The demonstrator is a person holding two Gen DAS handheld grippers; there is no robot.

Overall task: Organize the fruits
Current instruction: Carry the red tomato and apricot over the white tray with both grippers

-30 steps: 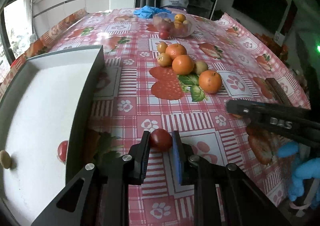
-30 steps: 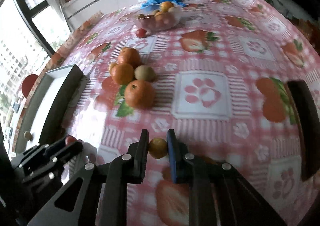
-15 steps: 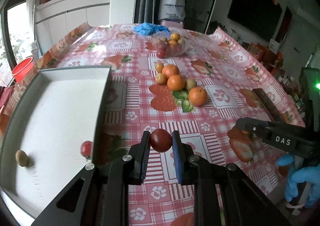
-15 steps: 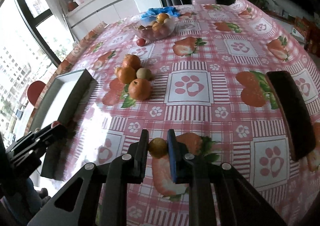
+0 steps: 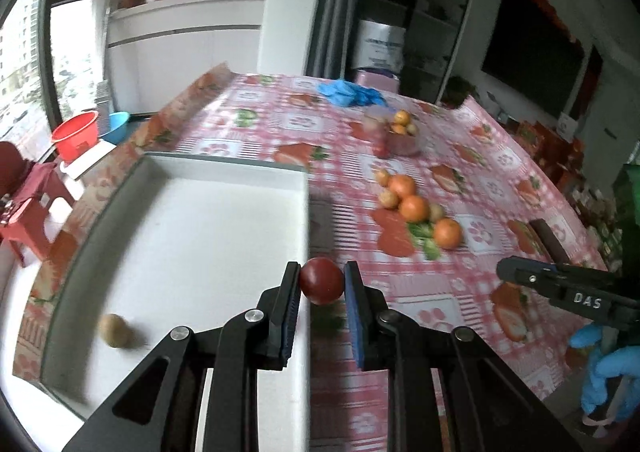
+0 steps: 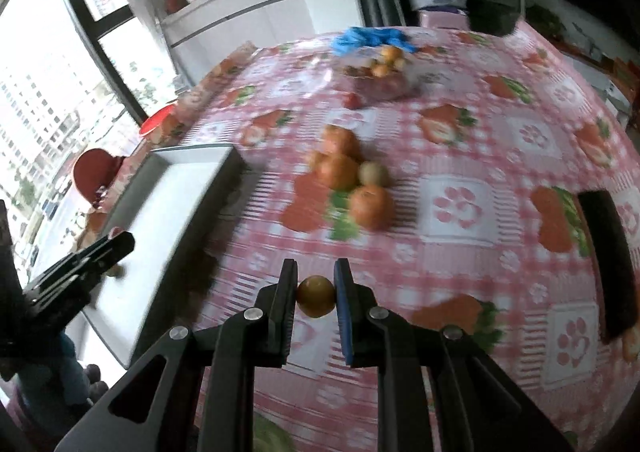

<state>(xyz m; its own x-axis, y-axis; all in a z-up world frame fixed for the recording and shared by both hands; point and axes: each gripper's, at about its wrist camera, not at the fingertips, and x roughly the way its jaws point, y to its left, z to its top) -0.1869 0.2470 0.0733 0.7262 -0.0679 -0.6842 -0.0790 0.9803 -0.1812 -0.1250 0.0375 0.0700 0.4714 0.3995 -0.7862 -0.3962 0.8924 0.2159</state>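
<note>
My left gripper (image 5: pixel 322 286) is shut on a dark red tomato (image 5: pixel 321 280) and holds it in the air above the right wall of a white tray (image 5: pixel 224 167). A small brown fruit (image 5: pixel 114 330) lies in the tray. My right gripper (image 6: pixel 316 296) is shut on a small yellow-orange fruit (image 6: pixel 316 296), held above the tablecloth right of the tray (image 6: pixel 224 161). A cluster of oranges (image 5: pixel 414 207) and small fruits lies mid-table; it also shows in the right wrist view (image 6: pixel 340 169).
A clear container of fruits (image 5: pixel 400 131) and a blue glove (image 5: pixel 352 93) sit at the far end. A dark flat object (image 6: pixel 610 256) lies at the right edge. A red bucket (image 5: pixel 78 133) and red stool (image 5: pixel 28 195) stand beside the table.
Both grippers have lifted higher with their fruits and moved left. The left one now holds the tomato over the tray's right wall.
</note>
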